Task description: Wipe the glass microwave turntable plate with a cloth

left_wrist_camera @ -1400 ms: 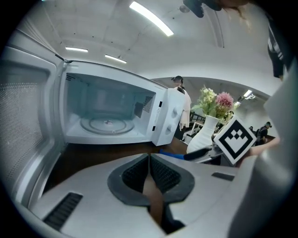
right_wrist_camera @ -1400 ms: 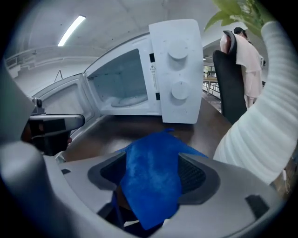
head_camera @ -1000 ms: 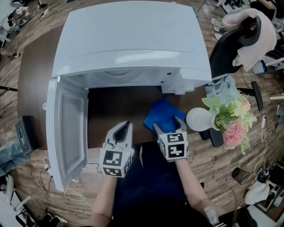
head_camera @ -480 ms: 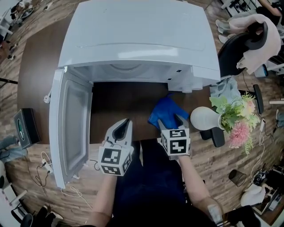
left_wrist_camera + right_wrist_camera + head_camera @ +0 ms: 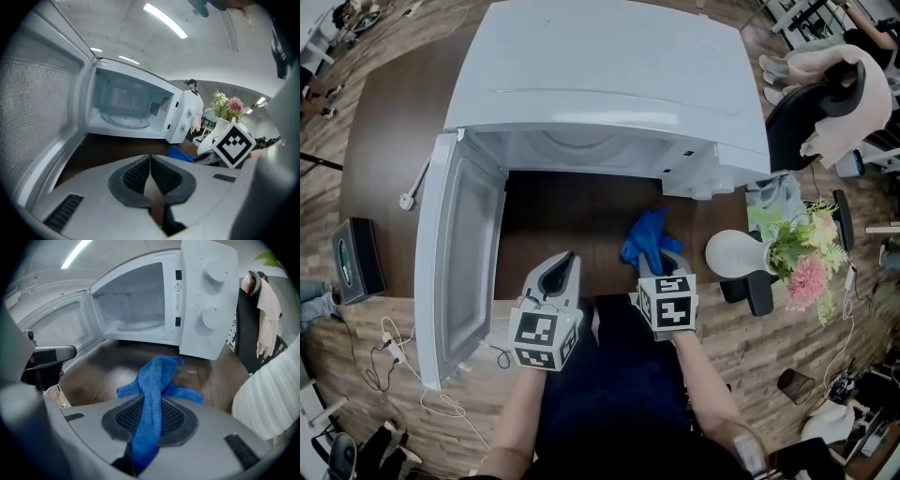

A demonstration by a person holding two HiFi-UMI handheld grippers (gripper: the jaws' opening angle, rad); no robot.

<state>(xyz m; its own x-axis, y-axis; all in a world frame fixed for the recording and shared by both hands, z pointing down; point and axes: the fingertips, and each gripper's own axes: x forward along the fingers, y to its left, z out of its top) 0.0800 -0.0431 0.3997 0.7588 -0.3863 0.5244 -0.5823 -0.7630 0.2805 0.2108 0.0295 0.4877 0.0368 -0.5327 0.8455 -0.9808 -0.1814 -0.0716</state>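
The white microwave (image 5: pixel 609 84) stands on the dark table with its door (image 5: pixel 459 253) swung open to the left. Inside, the glass turntable plate (image 5: pixel 124 120) lies flat on the oven floor, and it also shows as the plate (image 5: pixel 140 326) in the right gripper view. My right gripper (image 5: pixel 661 264) has just been closing, and its pads now pinch the blue cloth (image 5: pixel 152 380), which bunches up on the table in front of the oven. My left gripper (image 5: pixel 560 267) hovers near the table's front edge, shut with nothing between its pads (image 5: pixel 140 174).
A white vase (image 5: pixel 736 251) with flowers stands just right of the right gripper. Behind it is a black chair (image 5: pixel 797 103) with a garment over it. A black box (image 5: pixel 352 258) sits on the table's left edge, and cables (image 5: pixel 403 356) lie on the floor.
The right gripper's jaws have closed on the blue cloth, which went from lying spread on the table to bunched upward. The left gripper has hardly moved.
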